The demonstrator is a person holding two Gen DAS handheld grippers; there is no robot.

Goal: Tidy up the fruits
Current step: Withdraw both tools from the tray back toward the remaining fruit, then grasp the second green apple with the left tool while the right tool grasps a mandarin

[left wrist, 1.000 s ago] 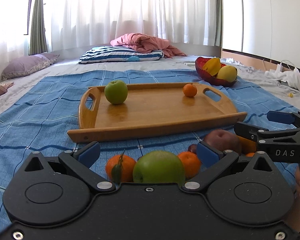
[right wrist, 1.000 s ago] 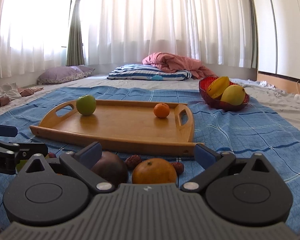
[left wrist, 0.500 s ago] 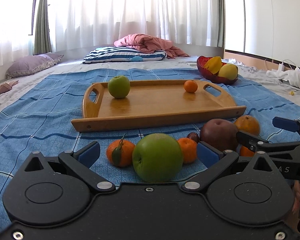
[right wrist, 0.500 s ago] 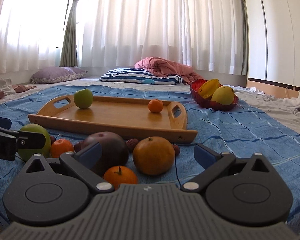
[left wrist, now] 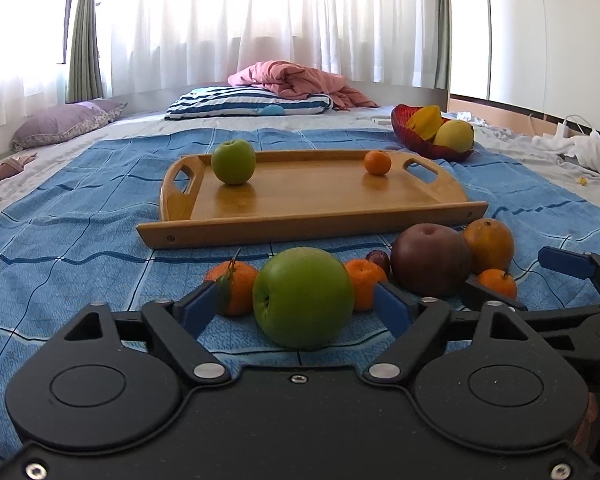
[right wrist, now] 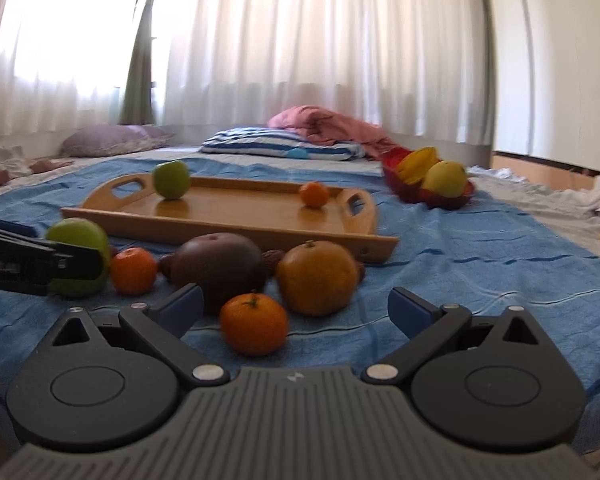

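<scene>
A wooden tray (left wrist: 312, 212) on the blue blanket holds a green apple (left wrist: 233, 161) and a small orange (left wrist: 377, 162). In front of it lies a heap of fruit: a big green apple (left wrist: 303, 297), several mandarins, a dark red fruit (left wrist: 430, 265) and a large orange (left wrist: 489, 245). My left gripper (left wrist: 296, 310) is open with the big green apple between its fingers, not clamped. My right gripper (right wrist: 296, 306) is open and empty, with a mandarin (right wrist: 254, 323) between its fingers, the dark fruit (right wrist: 218, 266) and large orange (right wrist: 317, 278) just beyond.
A red bowl (left wrist: 432, 142) with yellow fruit stands beyond the tray's right end. A striped pillow (left wrist: 248, 104), a pink quilt (left wrist: 296, 82) and a purple pillow (left wrist: 60, 122) lie at the back by the curtains. White clothes (left wrist: 580, 148) lie at the far right.
Both grippers have drawn back and risen, so the fruit heap now shows in full in front of the fingers. Both stay open. The fruit has not moved.
</scene>
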